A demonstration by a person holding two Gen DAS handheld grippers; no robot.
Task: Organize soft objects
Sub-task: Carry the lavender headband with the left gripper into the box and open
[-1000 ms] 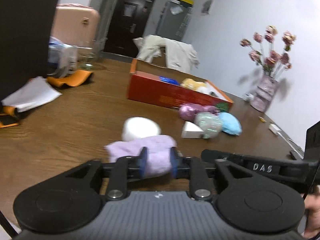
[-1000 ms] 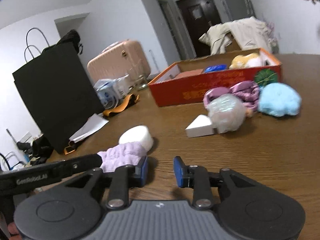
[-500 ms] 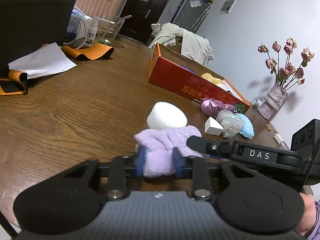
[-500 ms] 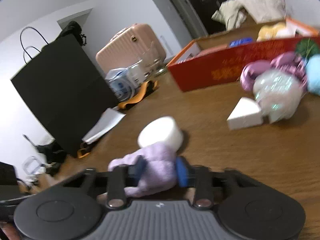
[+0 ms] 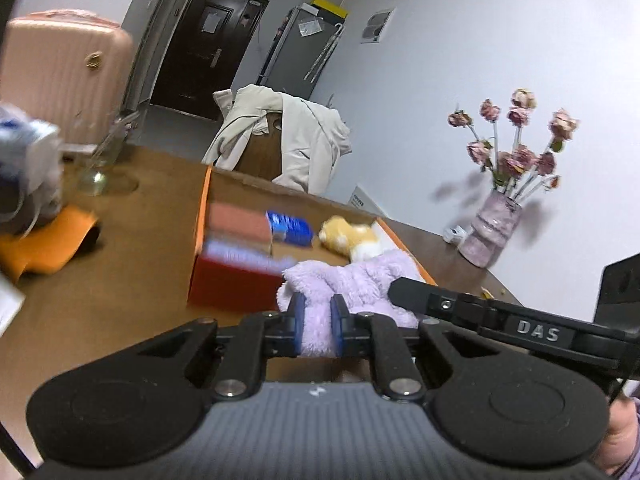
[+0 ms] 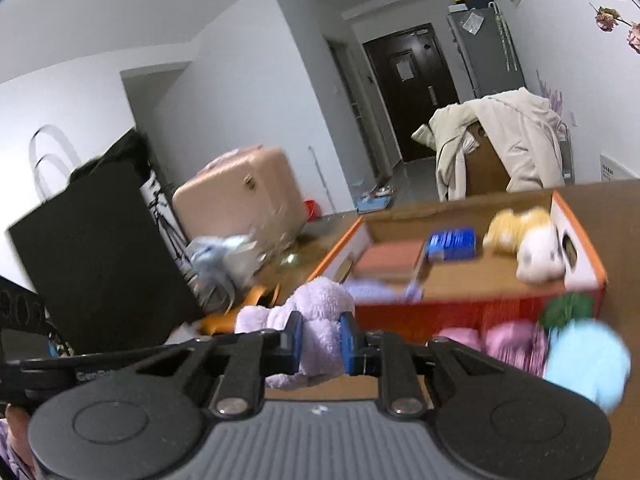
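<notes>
Left wrist view: the left gripper (image 5: 316, 330) is clamped tight on a lilac plush cloth (image 5: 352, 280), its blue pads pressed into the fabric with only a narrow band of fluff between them. The cloth is held off the wooden table (image 5: 120, 280) and bunches forward of the pads toward the red cardboard box (image 5: 232, 280), which stands open just beyond. Inside the box lie a blue packet (image 5: 290, 227), a reddish-brown flat item (image 5: 239, 220) and a yellow-and-white plush toy (image 5: 352, 238). The other tool's black finger (image 5: 416, 294) reaches in from the right and touches the same cloth. A vase of dried roses (image 5: 490, 232) stands further right on the table; a cream jacket (image 5: 292, 140) hangs over a chair behind the box. Right wrist view: the right gripper (image 6: 320, 344) has its jaws closing, the pads already pinching the lilac plush cloth (image 6: 316, 320) between them, the cloth raised in front of the red cardboard box (image 6: 460, 312). A light blue fluffy item (image 6: 588, 364), a pink shiny item (image 6: 512, 344) and a green item (image 6: 568, 308) lie against the box's front wall on the right, all blurred. A black bag (image 6: 92, 248) and a pink suitcase (image 6: 240, 196) stand to the left.
</notes>
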